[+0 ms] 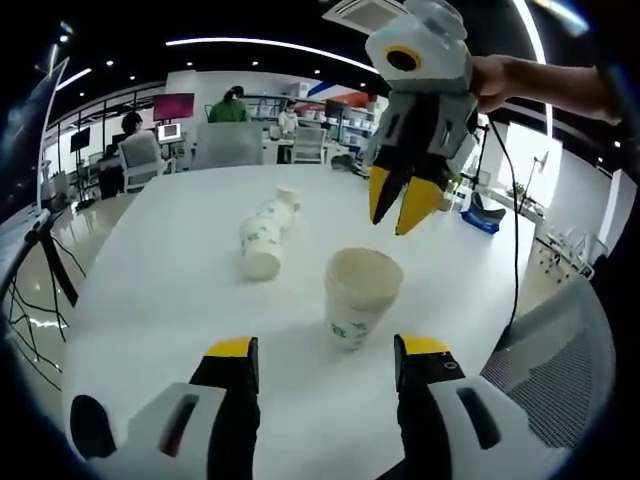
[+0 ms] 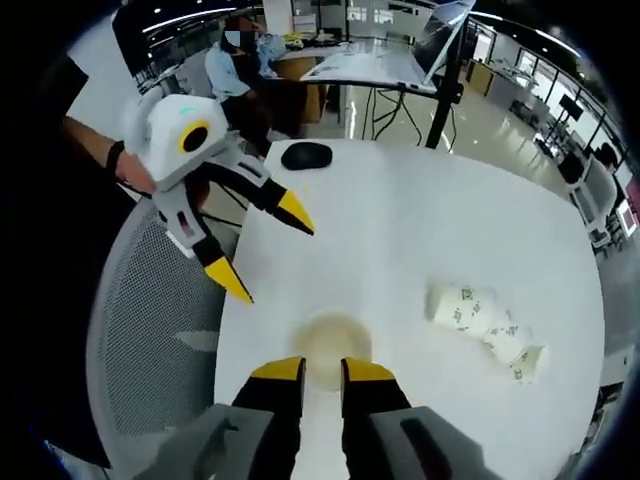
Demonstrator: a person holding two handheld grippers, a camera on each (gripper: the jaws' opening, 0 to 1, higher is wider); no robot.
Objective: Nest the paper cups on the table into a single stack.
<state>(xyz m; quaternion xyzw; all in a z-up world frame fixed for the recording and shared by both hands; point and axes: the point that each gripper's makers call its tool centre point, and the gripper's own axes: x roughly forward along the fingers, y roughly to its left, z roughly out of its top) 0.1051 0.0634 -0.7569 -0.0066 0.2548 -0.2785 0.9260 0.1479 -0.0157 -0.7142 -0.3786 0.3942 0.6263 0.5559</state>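
- Your task looks partly done: a nested run of cups [image 1: 266,236] lies on its side on the white table [image 1: 160,260], with the end of a smaller stretch [image 1: 288,196] poking out at its far end. In the right gripper view the same lying stack [image 2: 487,330] sits well apart from your grippers.
- One upright cup [image 1: 360,295] stands alone, near you and apart from the lying stack. It has not yet joined the others.
- Your left gripper [image 1: 325,358] hangs just short of that upright cup with its jaws wide apart and nothing between them.
- Your right gripper [image 1: 404,205] hovers above the upright cup, its yellow tips close together and empty. From its own camera the gripper [image 2: 322,372] looks straight down into the cup's mouth [image 2: 331,345].
- What is left, as far as you can judge: merge the upright cup and the lying stack into one.
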